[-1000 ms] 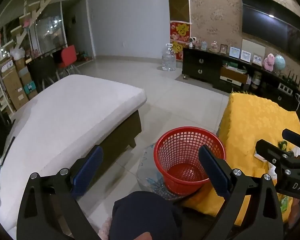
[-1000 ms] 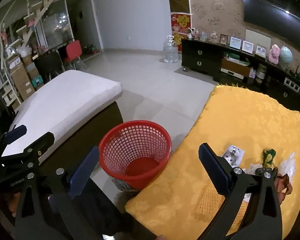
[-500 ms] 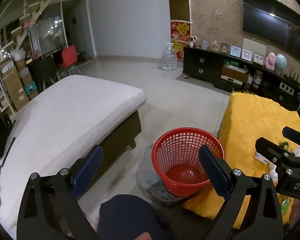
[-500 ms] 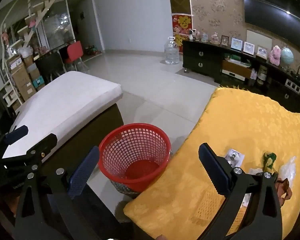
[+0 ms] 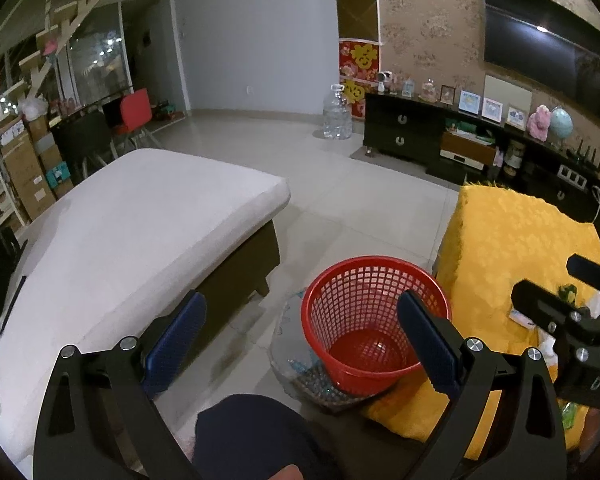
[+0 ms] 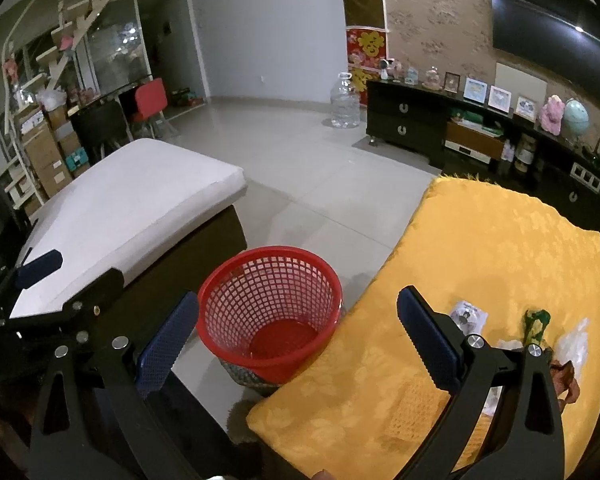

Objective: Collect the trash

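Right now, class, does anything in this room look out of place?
Yes: scraps of litter lie scattered on the yellow tablecloth, while the red basket beside it sits empty on the floor.

Floor (image 5: 340, 184): I see pale glossy tiles across the room.
Walls: a plain white wall (image 5: 260, 32) at 12 o'clock; patterned wallpaper (image 5: 428, 20) at 1 o'clock.
TV (image 5: 548, 60): dark, mounted at 2 o'clock above a long black cabinet (image 5: 404, 136).
Daybed (image 5: 120, 232): white cushion, at 9 o'clock.
Glass doors (image 5: 96, 68): dark outside, at 10 o'clock, boxes (image 5: 24, 168) stacked beside.
Light: dim, I'd say.
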Motion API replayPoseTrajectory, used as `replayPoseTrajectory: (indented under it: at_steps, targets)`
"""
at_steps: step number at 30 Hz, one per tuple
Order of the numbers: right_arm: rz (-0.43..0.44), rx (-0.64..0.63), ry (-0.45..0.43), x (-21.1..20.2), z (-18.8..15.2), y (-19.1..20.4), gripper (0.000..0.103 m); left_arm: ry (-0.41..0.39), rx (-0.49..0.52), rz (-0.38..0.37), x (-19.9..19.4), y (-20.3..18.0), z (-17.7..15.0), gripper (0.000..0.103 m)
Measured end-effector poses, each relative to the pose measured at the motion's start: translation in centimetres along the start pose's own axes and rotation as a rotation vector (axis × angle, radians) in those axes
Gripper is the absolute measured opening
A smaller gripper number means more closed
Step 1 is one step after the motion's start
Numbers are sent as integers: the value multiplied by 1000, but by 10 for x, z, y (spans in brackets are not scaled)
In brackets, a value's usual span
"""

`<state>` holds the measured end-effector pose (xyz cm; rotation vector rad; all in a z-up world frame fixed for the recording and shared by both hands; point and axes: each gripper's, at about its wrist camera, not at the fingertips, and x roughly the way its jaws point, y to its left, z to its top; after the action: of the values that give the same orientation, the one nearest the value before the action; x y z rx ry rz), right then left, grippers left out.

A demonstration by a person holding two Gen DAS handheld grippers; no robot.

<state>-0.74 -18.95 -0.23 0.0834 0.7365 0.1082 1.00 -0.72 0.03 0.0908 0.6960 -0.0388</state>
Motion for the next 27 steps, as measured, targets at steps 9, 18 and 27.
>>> replayPoseTrajectory:
  at_steps: [9,18,27]
  targets:
    - [-1,-5,-2,1,-1,1,97,12,12,-9,2,-7,-1,93]
    - [1,6,2,2,-5,-3,97,14,21,-6,3,-13,0,93]
    - [2,7,3,2,-5,-3,97,15,23,-7,4,-15,-1,93]
